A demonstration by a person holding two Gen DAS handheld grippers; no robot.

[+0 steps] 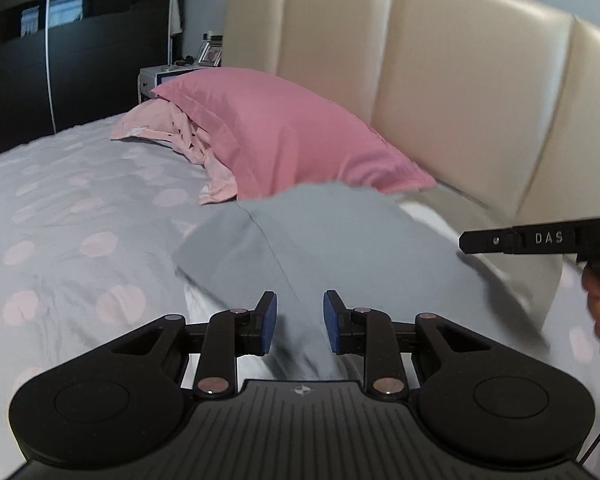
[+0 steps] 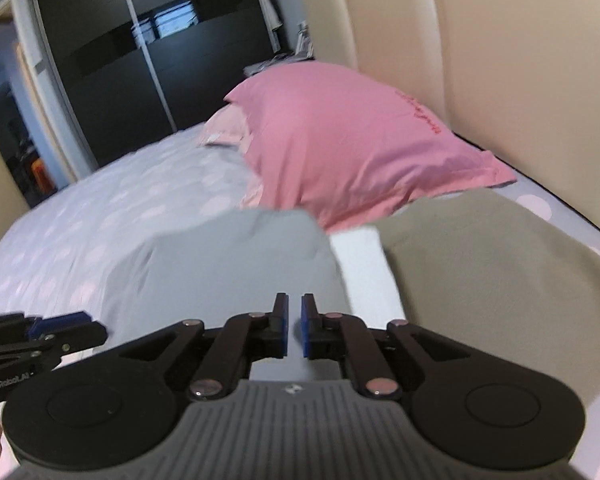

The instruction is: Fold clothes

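A grey-blue garment (image 1: pixel 300 248) lies bunched on the bed, blurred by motion; it also shows in the right wrist view (image 2: pixel 236 256). My left gripper (image 1: pixel 300 322) is open, its blue pads either side of the cloth's near end. My right gripper (image 2: pixel 295 326) has its pads a narrow gap apart over the same garment, with nothing clearly between them. The right gripper shows from the side in the left view (image 1: pixel 540 238), and the left gripper at the right view's left edge (image 2: pixel 44 336). An olive garment (image 2: pixel 492 256) and a white piece (image 2: pixel 364 268) lie to the right.
The bed has a grey cover with pink dots (image 1: pixel 68 216). Pink pillows (image 1: pixel 284 136) lie against a cream padded headboard (image 1: pixel 460 80). A nightstand (image 1: pixel 160 76) and a dark wardrobe (image 2: pixel 148 60) stand beyond the bed.
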